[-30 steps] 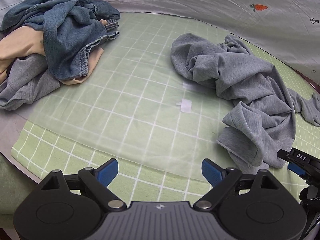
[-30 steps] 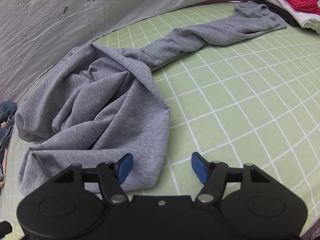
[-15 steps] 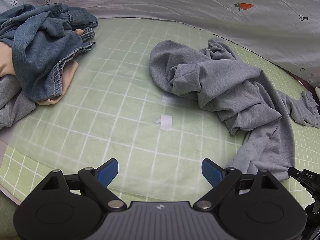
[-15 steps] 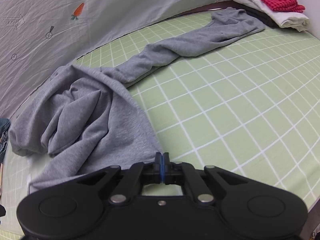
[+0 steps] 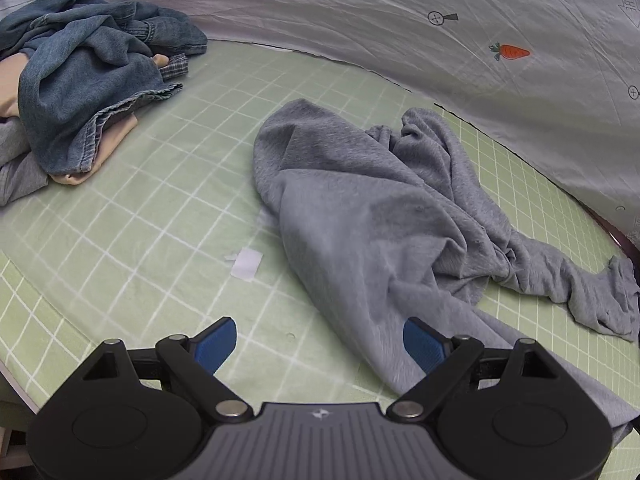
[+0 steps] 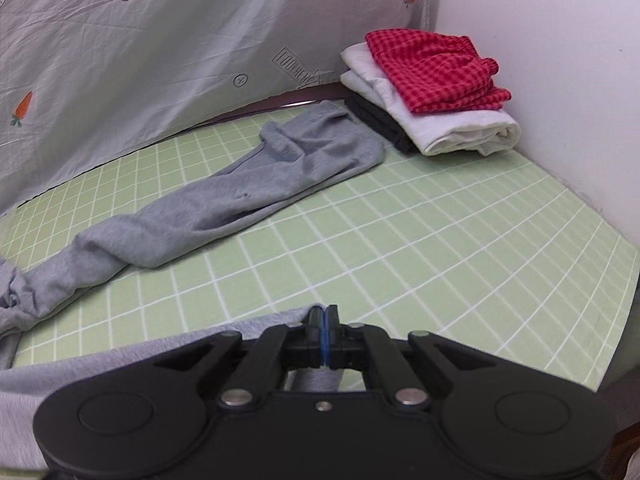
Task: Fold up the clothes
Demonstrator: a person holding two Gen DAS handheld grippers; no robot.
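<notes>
A crumpled grey garment (image 5: 380,216) lies on the green checked sheet (image 5: 160,216). One long part of the grey garment (image 6: 240,208) stretches toward the far corner in the right wrist view. My right gripper (image 6: 323,316) is shut on an edge of this garment; grey cloth shows under its pads and runs off to the left. My left gripper (image 5: 318,330) is open just above the sheet at the garment's near end. Its right finger (image 5: 420,344) hangs over the grey cloth and its left finger (image 5: 216,340) over bare sheet, with nothing pinched.
A heap of denim and beige clothes (image 5: 80,80) sits at the far left. A folded stack (image 6: 432,92), red checked on white on dark, stands in the far right corner against a white wall (image 6: 540,80). A grey printed cloth (image 5: 400,20) hangs behind. A small white tag (image 5: 248,264) lies on the sheet.
My right gripper closed on the garment's edge and pulled it right, its view swinging toward the folded stack. My left gripper slid right, so the grey cloth now lies under its right finger.
</notes>
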